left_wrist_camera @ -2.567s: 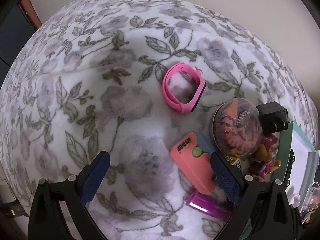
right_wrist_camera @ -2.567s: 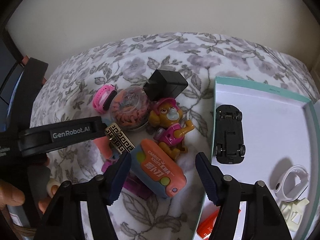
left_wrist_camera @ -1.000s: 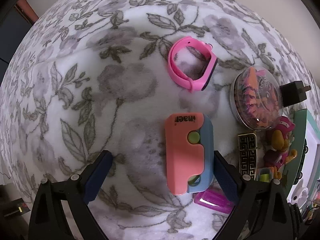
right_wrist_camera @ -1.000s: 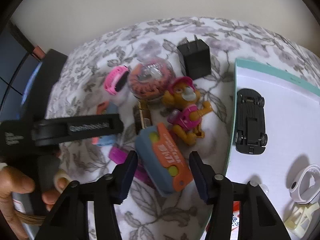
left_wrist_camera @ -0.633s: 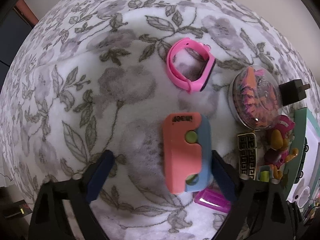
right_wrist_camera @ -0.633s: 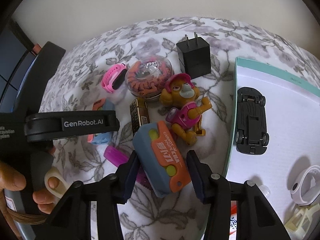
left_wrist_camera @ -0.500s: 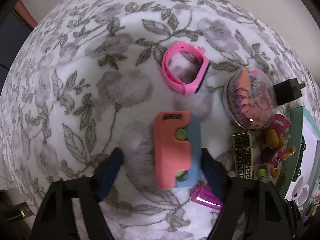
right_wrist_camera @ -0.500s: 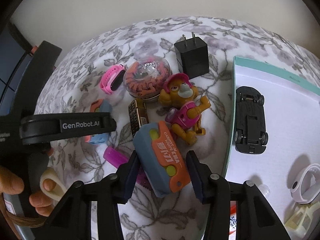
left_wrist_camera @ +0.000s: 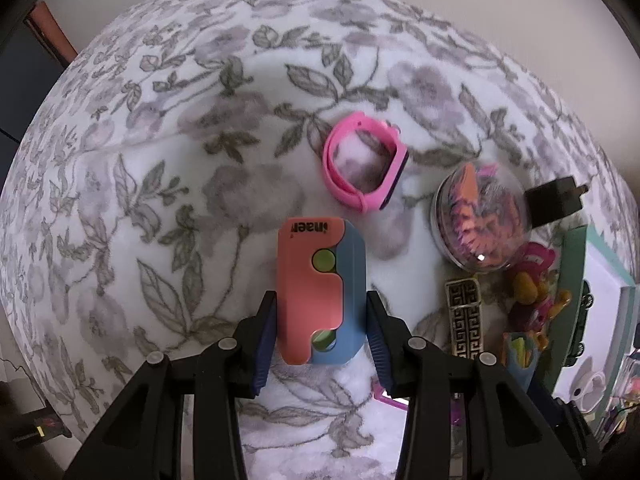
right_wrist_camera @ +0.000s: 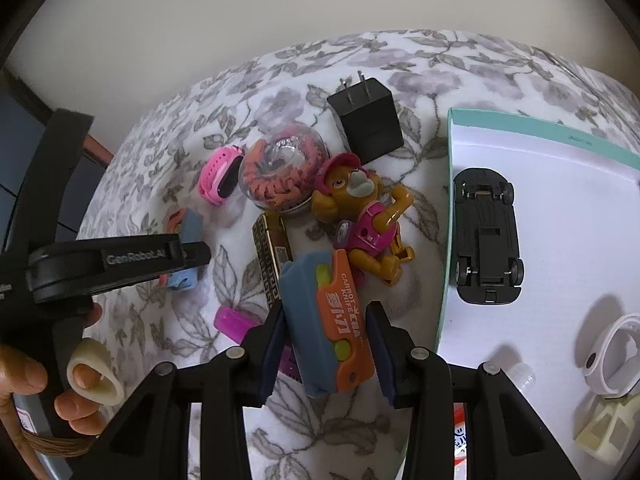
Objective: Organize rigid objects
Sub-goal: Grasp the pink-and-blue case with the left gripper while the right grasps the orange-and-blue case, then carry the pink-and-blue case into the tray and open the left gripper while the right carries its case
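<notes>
Floral blanket (left_wrist_camera: 168, 184), pale wall (right_wrist_camera: 224, 12), both claws (left_wrist_camera: 322, 316) (right_wrist_camera: 326, 334) closing, clamped on carrot knives (left_wrist_camera: 320, 288) (right_wrist_camera: 328, 320)

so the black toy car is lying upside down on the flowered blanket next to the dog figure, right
Not quite: the black toy car is lying upside down, but inside the teal-edged box, not on the flowered blanket. The dog figure lies outside it. The right wrist view shows this.
</notes>
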`<move>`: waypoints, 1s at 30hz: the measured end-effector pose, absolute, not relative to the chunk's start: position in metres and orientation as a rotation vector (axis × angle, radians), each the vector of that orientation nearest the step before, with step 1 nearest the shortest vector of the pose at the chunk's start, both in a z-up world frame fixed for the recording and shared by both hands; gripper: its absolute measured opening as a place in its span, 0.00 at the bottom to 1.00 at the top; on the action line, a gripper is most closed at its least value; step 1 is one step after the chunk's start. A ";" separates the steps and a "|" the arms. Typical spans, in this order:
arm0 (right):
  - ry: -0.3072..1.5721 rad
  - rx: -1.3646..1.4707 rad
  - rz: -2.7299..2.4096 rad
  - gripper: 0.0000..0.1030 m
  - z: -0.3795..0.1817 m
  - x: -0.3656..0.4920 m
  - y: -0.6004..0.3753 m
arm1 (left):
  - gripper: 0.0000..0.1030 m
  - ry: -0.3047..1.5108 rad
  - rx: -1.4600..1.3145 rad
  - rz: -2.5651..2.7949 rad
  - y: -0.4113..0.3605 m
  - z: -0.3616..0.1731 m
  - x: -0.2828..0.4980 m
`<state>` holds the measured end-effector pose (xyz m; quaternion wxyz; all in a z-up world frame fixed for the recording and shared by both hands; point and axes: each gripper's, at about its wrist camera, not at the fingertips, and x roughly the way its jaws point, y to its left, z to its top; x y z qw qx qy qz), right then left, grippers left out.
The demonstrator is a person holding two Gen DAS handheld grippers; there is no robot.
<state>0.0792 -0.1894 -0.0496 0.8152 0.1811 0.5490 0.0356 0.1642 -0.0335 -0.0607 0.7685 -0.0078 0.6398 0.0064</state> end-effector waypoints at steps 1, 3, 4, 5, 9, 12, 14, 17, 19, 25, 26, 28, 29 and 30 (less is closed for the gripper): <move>1.167 0.396 0.076 0.41 -0.048 0.079 -0.191 | 0.43 1.383 -0.024 0.011 -0.032 -0.057 0.164; 1.160 0.411 0.076 0.41 -0.047 0.079 -0.193 | 0.43 1.371 -0.037 0.004 -0.030 -0.050 0.165; 1.158 0.417 0.075 0.41 -0.046 0.079 -0.193 | 0.43 1.367 -0.043 0.001 -0.029 -0.047 0.165; 1.153 0.427 0.072 0.41 -0.045 0.079 -0.195 | 0.43 1.360 -0.050 -0.003 -0.028 -0.043 0.165; 1.129 0.455 0.070 0.41 -0.036 0.078 -0.203 | 0.43 1.328 -0.071 -0.016 -0.025 -0.026 0.166; 1.103 0.476 0.083 0.41 -0.028 0.077 -0.208 | 0.43 1.304 -0.083 -0.024 -0.025 -0.012 0.166; 1.082 0.492 0.083 0.41 -0.020 0.076 -0.212 | 0.43 1.288 -0.100 -0.033 -0.026 -0.004 0.163; 1.036 0.521 0.079 0.41 -0.004 0.073 -0.223 | 0.43 1.252 -0.112 -0.046 -0.027 0.012 0.159; 1.007 0.527 0.071 0.41 0.005 0.070 -0.230 | 0.43 1.231 -0.115 -0.056 -0.029 0.020 0.159; 0.951 0.543 -0.006 0.41 0.027 0.060 -0.260 | 0.43 1.188 -0.123 -0.116 -0.043 0.039 0.154; 0.946 0.544 -0.021 0.41 0.029 0.058 -0.266 | 0.43 1.181 -0.115 -0.127 -0.048 0.042 0.153; 0.935 0.556 -0.053 0.41 0.032 0.053 -0.279 | 0.43 1.173 -0.104 -0.149 -0.056 0.046 0.150; 0.928 0.562 -0.077 0.41 0.034 0.050 -0.288 | 0.43 1.170 -0.100 -0.160 -0.060 0.047 0.149; 0.925 0.560 -0.104 0.41 0.036 0.047 -0.295 | 0.43 1.168 -0.094 -0.173 -0.065 0.048 0.148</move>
